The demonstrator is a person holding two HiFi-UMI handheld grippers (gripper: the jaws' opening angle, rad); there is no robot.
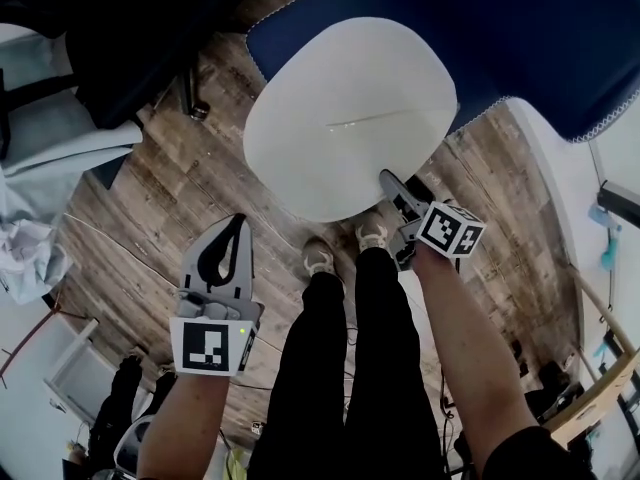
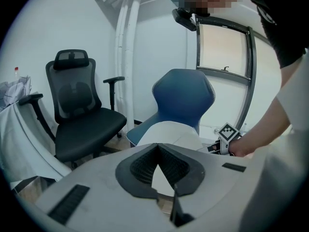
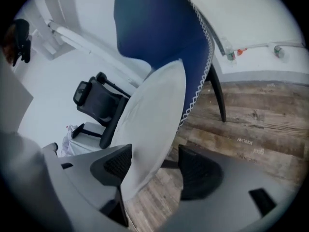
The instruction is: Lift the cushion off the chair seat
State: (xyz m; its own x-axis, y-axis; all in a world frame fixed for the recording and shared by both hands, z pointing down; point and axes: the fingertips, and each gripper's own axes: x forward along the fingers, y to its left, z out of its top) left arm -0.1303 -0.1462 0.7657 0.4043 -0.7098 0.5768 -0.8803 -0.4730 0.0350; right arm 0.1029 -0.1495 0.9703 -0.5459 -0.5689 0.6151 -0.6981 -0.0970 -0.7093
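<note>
1. The left gripper (image 1: 238, 224) is pinched shut on nothing, back from the chair.
2. The right gripper (image 1: 390, 180) is wide open around the cushion's near edge.
3. The white cushion (image 1: 350, 118) lies on the blue chair (image 1: 540, 38) seat. Next, I think: squeeze, then lift.

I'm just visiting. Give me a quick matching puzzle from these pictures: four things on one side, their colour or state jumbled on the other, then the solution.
1 cushion
2 right gripper
3 left gripper
4 office chair

A black
B jaws together, empty
C white
D jaws apart astride the cushion's rim

Pairs: 1-C, 2-D, 3-B, 4-A
</note>
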